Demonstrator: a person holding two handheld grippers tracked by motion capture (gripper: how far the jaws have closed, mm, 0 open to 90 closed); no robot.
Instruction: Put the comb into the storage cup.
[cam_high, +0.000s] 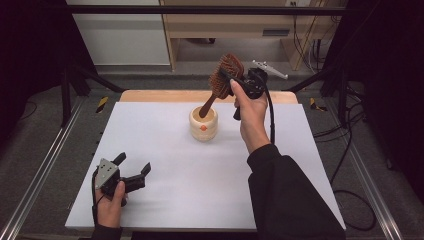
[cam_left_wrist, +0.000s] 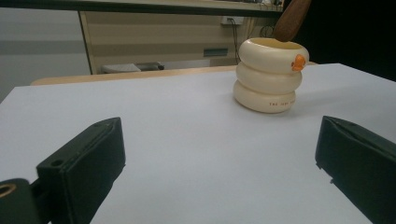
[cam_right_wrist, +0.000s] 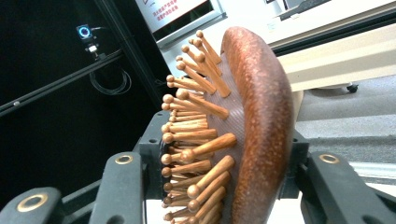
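- Right sleeve (cam_high: 292, 200), black, lower right of the high view, nearest the camera; the forearm runs up toward frame centre.
- Table (cam_high: 165, 145): white sheet covers most of the frame, with a wooden edge showing along the top.
- Right hand (cam_high: 252, 120) is raised just right of centre and carries the right tongs (cam_high: 227, 75), which sit upper centre, above the cup.
- Right tongs are clenched on the hairbrush (cam_high: 224, 80). The right gripper view shows the jaws clamped on either side of the brush head (cam_right_wrist: 254, 121), with the bristles (cam_right_wrist: 196, 135) pointing to frame left.
- The hairbrush is brown wood, tilted, head up. Its handle end sits inside the cup mouth; can't tell whether it touches the bottom.
- Cup (cam_high: 203, 124): cream, shaped like three stacked rings, orange mark on the front, upright on the table at centre. In the left gripper view it stands upper right (cam_left_wrist: 271, 74), with the brush handle (cam_left_wrist: 290, 21) poking out of it.
- Left hand (cam_high: 111, 202) is at lower left, resting on the table, well apart from the cup.
- Left tongs (cam_high: 134, 167) are released: jaws spread wide over bare table, nothing between them.
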